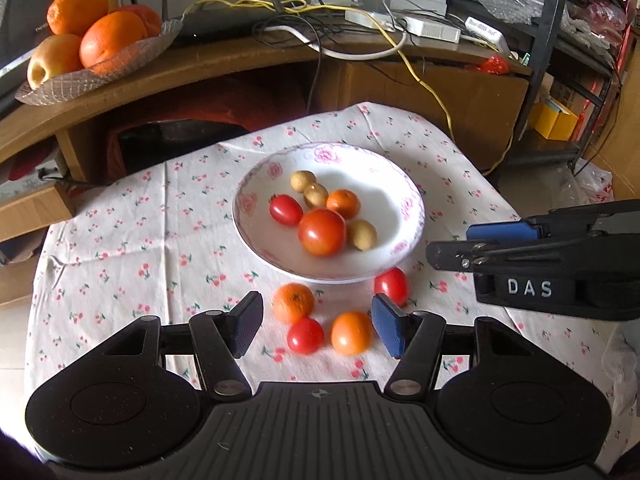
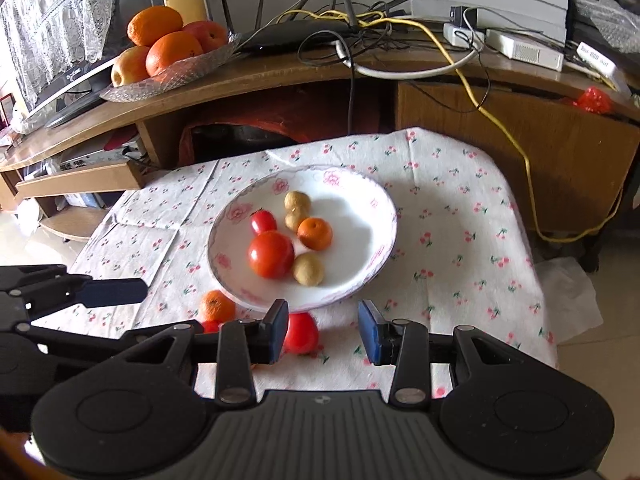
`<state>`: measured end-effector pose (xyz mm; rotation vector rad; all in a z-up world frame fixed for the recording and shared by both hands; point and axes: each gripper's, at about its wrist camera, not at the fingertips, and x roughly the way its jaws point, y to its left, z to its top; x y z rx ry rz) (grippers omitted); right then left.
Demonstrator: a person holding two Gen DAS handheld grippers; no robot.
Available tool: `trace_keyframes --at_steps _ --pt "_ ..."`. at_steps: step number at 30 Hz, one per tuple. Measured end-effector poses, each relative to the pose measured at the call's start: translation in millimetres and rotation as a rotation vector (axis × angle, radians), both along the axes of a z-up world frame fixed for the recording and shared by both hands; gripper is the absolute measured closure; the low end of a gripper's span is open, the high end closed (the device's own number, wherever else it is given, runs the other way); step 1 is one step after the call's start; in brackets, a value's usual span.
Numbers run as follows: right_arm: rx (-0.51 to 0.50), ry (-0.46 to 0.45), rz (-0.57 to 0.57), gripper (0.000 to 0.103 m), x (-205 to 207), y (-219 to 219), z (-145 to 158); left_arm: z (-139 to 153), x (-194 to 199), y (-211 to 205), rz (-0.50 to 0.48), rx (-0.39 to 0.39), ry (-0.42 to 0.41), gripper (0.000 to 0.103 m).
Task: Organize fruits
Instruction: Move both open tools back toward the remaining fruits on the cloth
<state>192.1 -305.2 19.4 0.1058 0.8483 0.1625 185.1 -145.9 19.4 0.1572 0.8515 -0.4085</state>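
Note:
A white flowered plate (image 1: 408,204) (image 2: 376,208) sits mid-table holding a big tomato (image 1: 322,232) (image 2: 271,255), a cherry tomato (image 1: 285,209), a small orange (image 1: 343,203) (image 2: 315,233) and three longans. In front of the plate lie a mandarin (image 1: 293,303) (image 2: 216,305), a small red tomato (image 1: 305,335), an orange tomato (image 1: 351,333) and another red tomato (image 1: 392,286) (image 2: 301,333). My left gripper (image 1: 318,326) is open above the loose fruits, empty. My right gripper (image 2: 323,330) is open, its left finger beside that red tomato.
The table wears a cherry-print cloth (image 1: 160,232). Behind it a curved wooden desk (image 1: 224,64) carries a glass dish of oranges and apples (image 1: 80,40), a router and tangled cables. A metal shelf (image 1: 560,60) stands at the right. Floor shows at both sides.

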Motion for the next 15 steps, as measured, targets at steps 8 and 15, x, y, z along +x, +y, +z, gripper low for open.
trace_keyframes --at_steps 8,15 --pt "0.001 0.034 0.019 0.064 -11 10 -7 -8 -17 4 -0.019 0.019 0.031 0.035" --pt "-0.02 0.058 0.036 0.064 -2 16 -19 -12 -21 1 -0.047 0.022 0.037 0.035"
